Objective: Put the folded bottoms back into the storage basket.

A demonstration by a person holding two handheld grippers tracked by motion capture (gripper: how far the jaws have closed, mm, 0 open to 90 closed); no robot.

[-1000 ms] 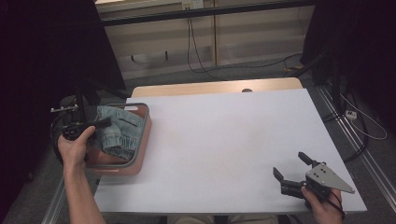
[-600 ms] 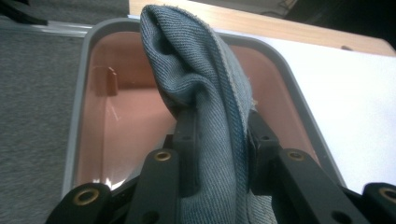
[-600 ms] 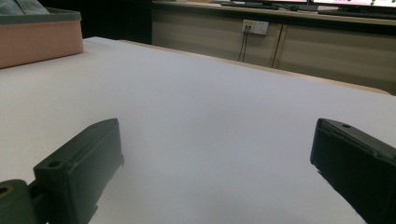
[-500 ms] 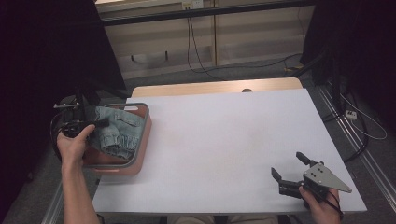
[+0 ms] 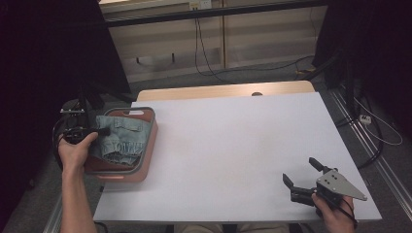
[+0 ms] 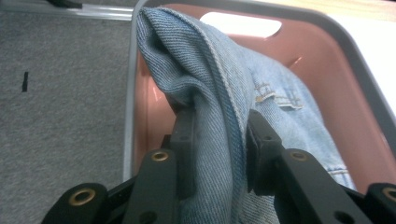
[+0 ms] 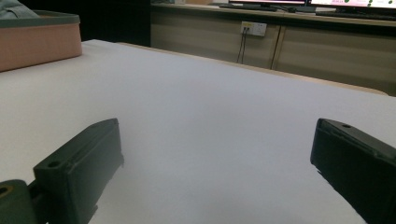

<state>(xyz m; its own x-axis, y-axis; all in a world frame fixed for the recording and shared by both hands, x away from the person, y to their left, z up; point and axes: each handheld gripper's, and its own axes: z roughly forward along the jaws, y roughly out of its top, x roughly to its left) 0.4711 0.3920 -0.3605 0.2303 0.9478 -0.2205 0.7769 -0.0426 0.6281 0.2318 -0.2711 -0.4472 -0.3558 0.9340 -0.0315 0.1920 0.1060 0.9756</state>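
In the high view, the left tongs point(image 5: 99, 131) are held at the left edge of the white worktop point(image 5: 233, 155), over the near left side of a pink basket point(image 5: 145, 160) with a grey rim that sits at the worktop's left edge. A bundle of blue denim point(image 5: 121, 138) lies in the basket, and the left tongs reach into its left side, with the person's left hand point(image 5: 75, 150) wrapped around the tool. The right tongs point(image 5: 303, 175) rest low near the front right corner of the worktop, well apart from the basket, their two black jaws spread wide with nothing between them, the grey three-cornered plate on top and the right hand point(image 5: 335, 211) behind. In the left gripper view, the left tongs point(image 6: 219, 135) are clamped on a thick fold of the denim point(image 6: 219, 93): the cloth runs up between the two black jaws, pressed on both sides, and drapes up over the basket's left rim, while the rest of it lies down inside the pink basket point(image 6: 327, 60), whose handle slot shows at the far wall. In the right gripper view, the right tongs point(image 7: 217, 154) stand open over bare white worktop point(image 7: 210, 102), with a corner of the basket point(image 7: 37, 37) far off at upper left and a scrap of denim point(image 7: 14, 9) above its rim.
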